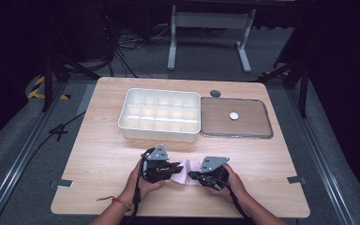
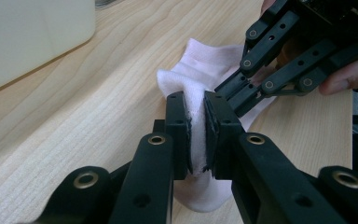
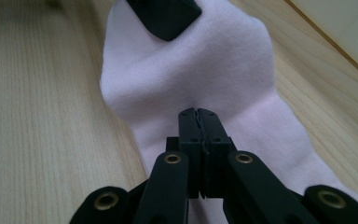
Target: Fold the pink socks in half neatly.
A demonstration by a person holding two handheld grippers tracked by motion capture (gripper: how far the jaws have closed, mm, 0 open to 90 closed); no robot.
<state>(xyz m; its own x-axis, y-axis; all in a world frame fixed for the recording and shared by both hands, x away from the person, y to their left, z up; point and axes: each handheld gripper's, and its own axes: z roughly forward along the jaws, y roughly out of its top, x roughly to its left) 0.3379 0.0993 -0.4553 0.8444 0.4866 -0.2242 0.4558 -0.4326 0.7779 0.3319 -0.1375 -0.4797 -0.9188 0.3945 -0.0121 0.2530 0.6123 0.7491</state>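
A: What sits on the worktop [image 1: 103,140] past the middle?

B: A white tray [image 1: 160,115] split into small compartments, lying toward twelve o'clock. Touching its three o'clock side is a flat clear lid [image 1: 235,118] with a grey rim, and a small white round knob [image 1: 234,115] at its centre.

A: Anything else up there?

B: A small dark round disc [image 1: 215,93] just at the lid's eleven o'clock corner. Beyond the worktop, at twelve o'clock, a grey metal stand [image 1: 210,33] rests on the floor, with black cables [image 1: 122,44] trailing off at its nine o'clock side.
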